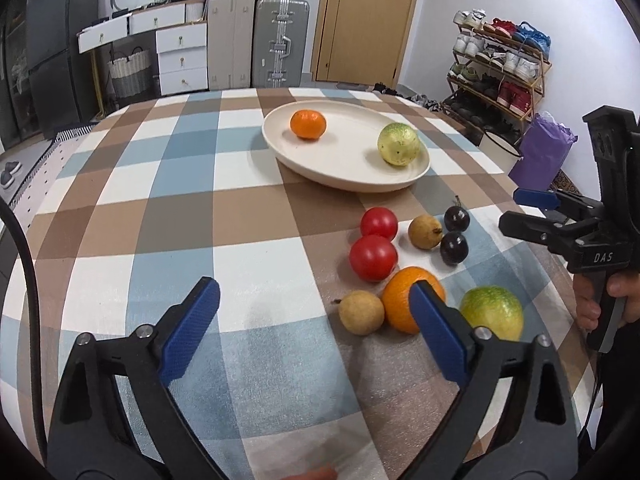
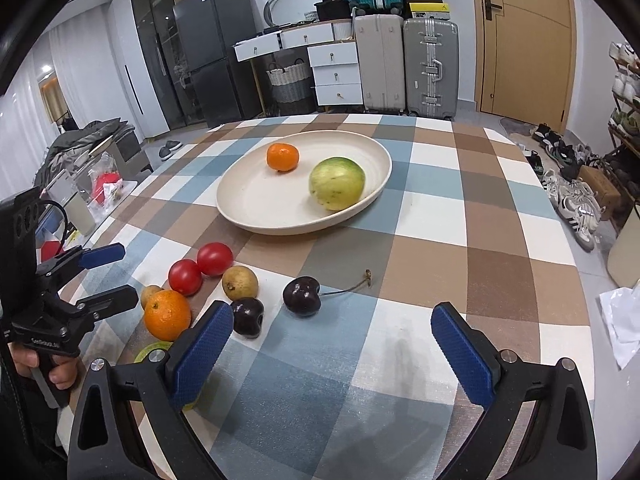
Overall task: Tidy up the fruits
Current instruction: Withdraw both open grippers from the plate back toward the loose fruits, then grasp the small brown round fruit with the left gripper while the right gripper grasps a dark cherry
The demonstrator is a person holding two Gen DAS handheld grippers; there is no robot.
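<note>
Black right gripper (image 1: 528,212) marked "DAS", spread, empty, left gripper (image 1: 316,320) spread beside orange (image 1: 400,300), cream plate (image 1: 348,176)

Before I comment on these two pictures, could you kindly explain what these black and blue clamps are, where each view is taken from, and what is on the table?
They are no robot: a person holds a hand-held gripper in each hand, each with a fisheye camera looking along its blue-padded fingers. One picture is from the left hand-held gripper, the other from the right hand-held gripper; each also sees the other at its edge. Both are open and hold nothing. On the checked tablecloth a cream plate holds a small orange and a green-yellow fruit. Loose beside it lie two tomatoes, two brownish fruits, two dark cherries, a bigger orange and another green fruit.
</note>
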